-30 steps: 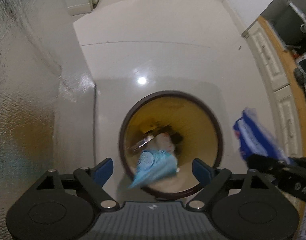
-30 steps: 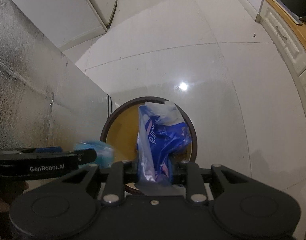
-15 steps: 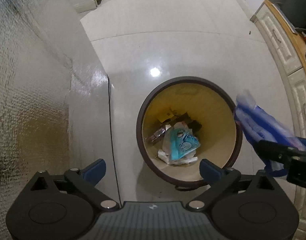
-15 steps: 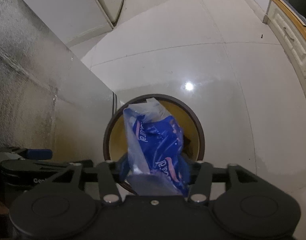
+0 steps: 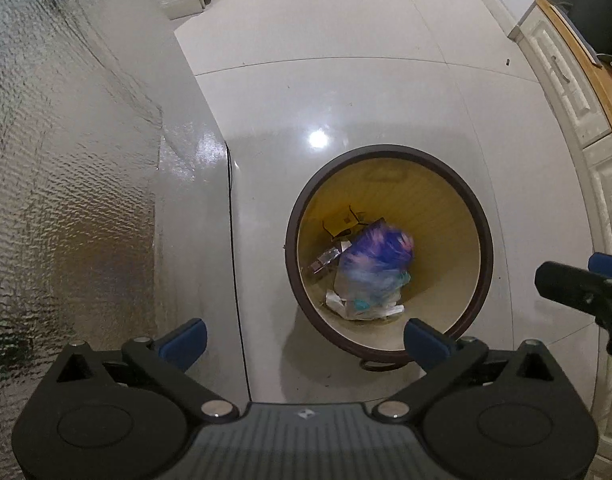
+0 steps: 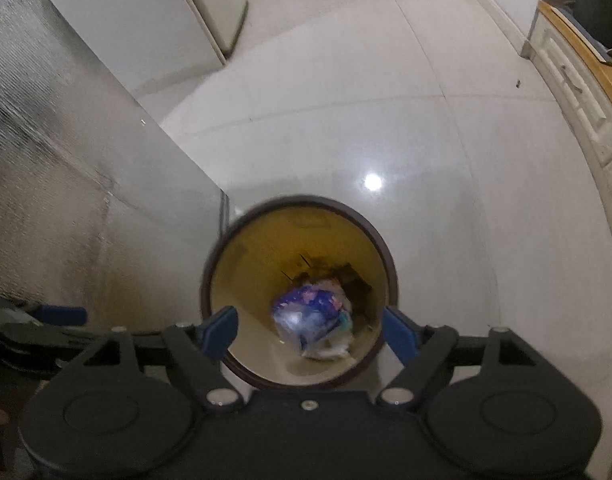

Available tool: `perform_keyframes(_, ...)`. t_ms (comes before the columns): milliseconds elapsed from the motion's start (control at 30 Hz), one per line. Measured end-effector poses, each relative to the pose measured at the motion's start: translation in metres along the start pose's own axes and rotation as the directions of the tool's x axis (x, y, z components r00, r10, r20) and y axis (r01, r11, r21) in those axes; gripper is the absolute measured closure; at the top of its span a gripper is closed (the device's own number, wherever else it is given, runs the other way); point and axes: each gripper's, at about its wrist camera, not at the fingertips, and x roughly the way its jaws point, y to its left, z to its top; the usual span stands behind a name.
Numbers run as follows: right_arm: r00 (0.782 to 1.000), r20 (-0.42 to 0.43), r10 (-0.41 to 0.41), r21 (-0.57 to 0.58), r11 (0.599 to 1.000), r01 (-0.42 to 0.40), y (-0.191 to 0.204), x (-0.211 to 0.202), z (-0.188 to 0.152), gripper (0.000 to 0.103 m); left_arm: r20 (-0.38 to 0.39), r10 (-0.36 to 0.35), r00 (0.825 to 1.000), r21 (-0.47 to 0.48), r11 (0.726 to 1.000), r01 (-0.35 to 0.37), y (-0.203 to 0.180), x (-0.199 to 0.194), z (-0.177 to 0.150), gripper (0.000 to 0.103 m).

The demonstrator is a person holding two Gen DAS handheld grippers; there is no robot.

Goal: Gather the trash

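Both grippers, left gripper (image 5: 303, 338) and right gripper (image 6: 310, 330), spread wide and empty. Blue wrapper (image 6: 312, 312) lies inside the bin (image 6: 225, 364), below and ahead of the right gripper. Risk: the bin's near rim sits close under the fingers, so a low pull-back could knock it over.

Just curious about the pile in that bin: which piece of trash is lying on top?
The blue wrapper with pink print, crumpled in the bin; the teal-and-white wrapper lies beneath it.

Both wrist cameras look steeply down at the floor from above the round bin (image 5: 388, 160) (image 6: 299, 202). The left view sits left of the bin, the right view almost straight over it. Both share the bin, floor tiles (image 5: 326, 92) and cabinet (image 5: 566, 92).
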Motion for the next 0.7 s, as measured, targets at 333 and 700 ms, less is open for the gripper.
perform_keyframes(333, 0.999, -0.033, -0.04, -0.04, 0.998, 0.039, -0.002, -0.006, -0.006, 0.014, -0.002, 0.008, 1.0, -0.002, 1.0, -0.008, 0.0, -0.011, -0.001, 0.0)
perform_keyframes(700, 0.997, -0.029, -0.069, -0.082, 0.994, 0.067, -0.002, -0.03, -0.011, 0.0, 0.041, 0.023, 0.999, 0.001, 1.0, -0.024, 0.004, -0.04, -0.007, 0.0)
